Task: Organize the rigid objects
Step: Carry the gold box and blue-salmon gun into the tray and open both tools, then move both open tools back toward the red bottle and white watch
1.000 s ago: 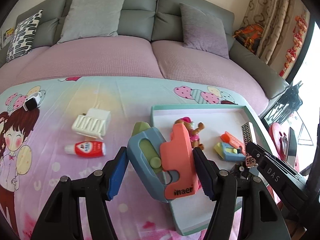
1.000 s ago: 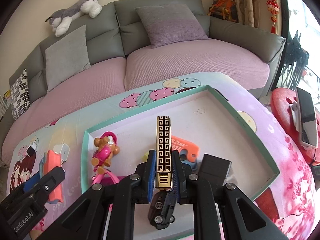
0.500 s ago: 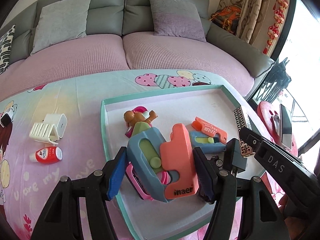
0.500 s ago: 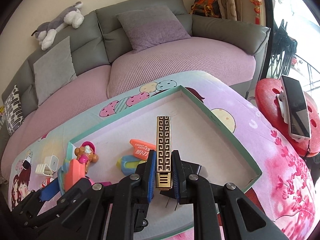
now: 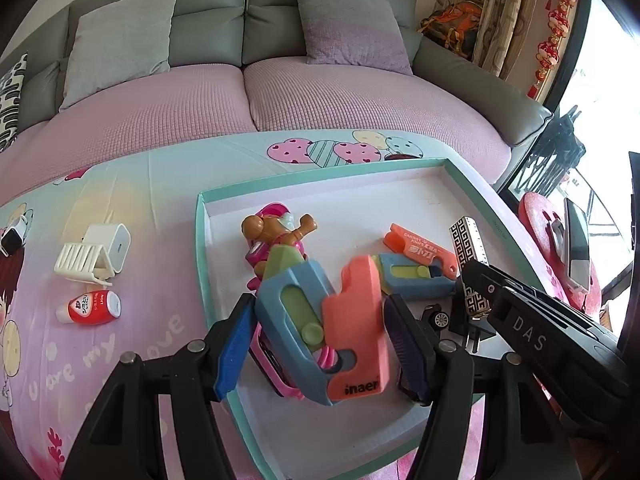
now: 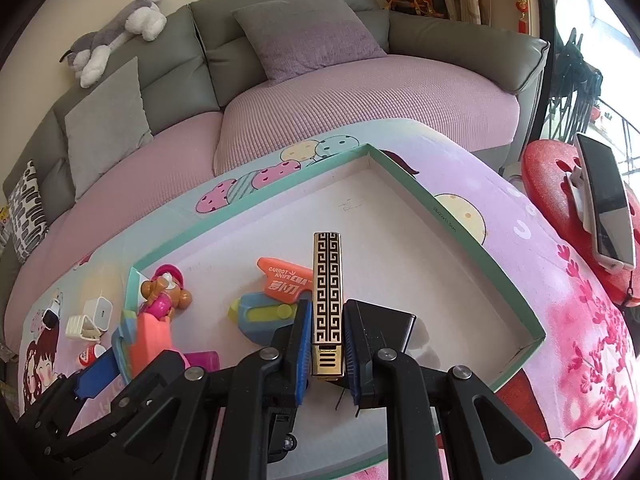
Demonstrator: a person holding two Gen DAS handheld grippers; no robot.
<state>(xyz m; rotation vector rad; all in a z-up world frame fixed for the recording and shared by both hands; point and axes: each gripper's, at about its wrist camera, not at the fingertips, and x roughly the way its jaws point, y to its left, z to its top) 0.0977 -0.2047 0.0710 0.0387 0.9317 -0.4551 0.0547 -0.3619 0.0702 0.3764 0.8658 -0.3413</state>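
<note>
While both claws sit over the teal-rimmed tray (image 5: 202, 240), each is clamped on something: the left gripper (image 5: 320, 344) has its blue pads pressed on either side of a blue-and-coral toy (image 5: 320, 320) marked "inaer", held between the fingers and sticking out forward over the tray's near-left corner. Right gripper (image 6: 324, 348) is pinched narrow on a gold-and-black patterned bar (image 6: 328, 296) — held lengthwise, most of it projecting straight ahead of the fingertips, above the tray floor. Seen from the left wrist view, that same bar shows to the right of the left claw, with the right gripper's black body just beside it. Ahead of the left claw, inside the tray: a brown-and-pink figurine (image 5: 280, 232) ahead and slightly left, an orange carrot knife (image 5: 420, 246) ahead-right, and a blue-and-green toy (image 5: 412, 280) just beyond the right pad. A pink piece (image 5: 276, 372) lies under the held toy, and a small black toy car (image 5: 436, 316) is just right of the left claw; contact can't be told. Outside the tray, well left of the left claw — a white charger (image 5: 114, 240), a white ribbed holder (image 5: 80, 260) touching it, and a red-and-white tube (image 5: 90, 306) nearer. A black block (image 6: 392, 328) sits immediately right of the right claw's finger, in the tray.
</note>
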